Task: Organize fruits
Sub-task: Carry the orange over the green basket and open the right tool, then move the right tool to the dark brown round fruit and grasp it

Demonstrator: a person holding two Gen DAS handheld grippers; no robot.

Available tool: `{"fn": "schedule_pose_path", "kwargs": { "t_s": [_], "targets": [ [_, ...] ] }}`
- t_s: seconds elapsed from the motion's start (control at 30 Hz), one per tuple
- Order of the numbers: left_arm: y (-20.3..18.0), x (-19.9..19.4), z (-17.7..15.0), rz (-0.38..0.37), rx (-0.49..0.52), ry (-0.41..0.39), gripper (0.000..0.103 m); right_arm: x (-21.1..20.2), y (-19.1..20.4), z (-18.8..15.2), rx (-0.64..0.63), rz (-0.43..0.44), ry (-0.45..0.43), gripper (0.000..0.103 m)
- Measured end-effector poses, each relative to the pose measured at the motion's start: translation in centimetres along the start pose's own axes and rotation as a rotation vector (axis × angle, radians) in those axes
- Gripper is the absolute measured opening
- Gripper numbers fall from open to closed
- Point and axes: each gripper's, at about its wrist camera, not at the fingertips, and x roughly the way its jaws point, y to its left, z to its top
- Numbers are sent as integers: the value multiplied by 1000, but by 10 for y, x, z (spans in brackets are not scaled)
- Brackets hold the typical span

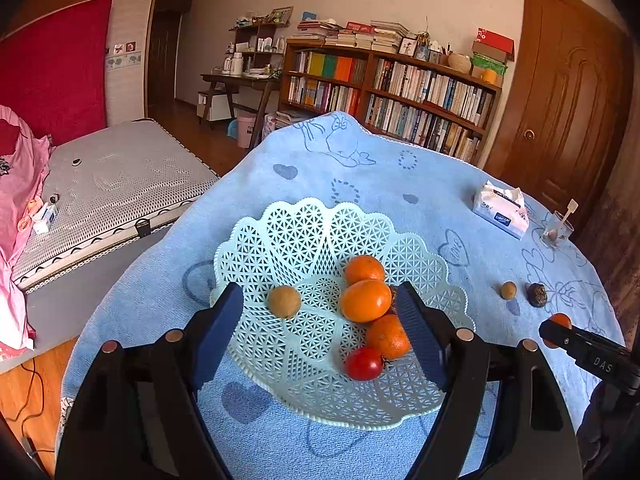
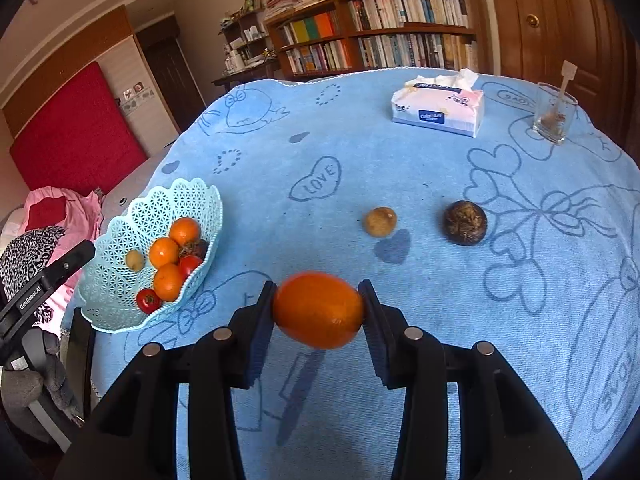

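right tool (image 2: pixel 319 312) gripping orange (image 2: pixel 319 310), long axis crosswise

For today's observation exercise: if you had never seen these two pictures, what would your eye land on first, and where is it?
First, the orange clamped between the right gripper fingers, lifted above the blue cloth. Next, the pale lattice basket in front of the open left gripper, holding oranges, small red tomatoes and a brownish round fruit. Two fruits lie loose on the cloth beyond the held orange: a small tan one and a dark one.

Right hand-held gripper (image 2: pixel 319 312) clamped on fruit; left hand-held gripper (image 1: pixel 320 312) spread wide.
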Motion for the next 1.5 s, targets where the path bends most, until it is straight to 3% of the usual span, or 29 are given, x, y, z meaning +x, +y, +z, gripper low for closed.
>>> {"fn": "schedule_pose_path", "kwargs": {
  "t_s": [0.4, 0.87, 1.03, 1.37, 1.5],
  "targets": [
    [18, -7, 0, -8, -15, -15, 92, 25, 94, 7, -160, 154, 60, 42],
    [47, -18, 7, 47, -105, -64, 93, 60, 175, 5, -277, 271, 124, 42],
    [53, -18, 7, 51, -123, -62, 94, 61, 171, 3, -267, 264, 120, 43],
    [50, -15, 5, 46, -109, -46, 97, 51, 120, 2, -178, 183, 88, 47],
    [44, -10, 2, 41, -96, -30, 97, 47, 110, 0, -166, 197, 83, 47]
  ]
}}
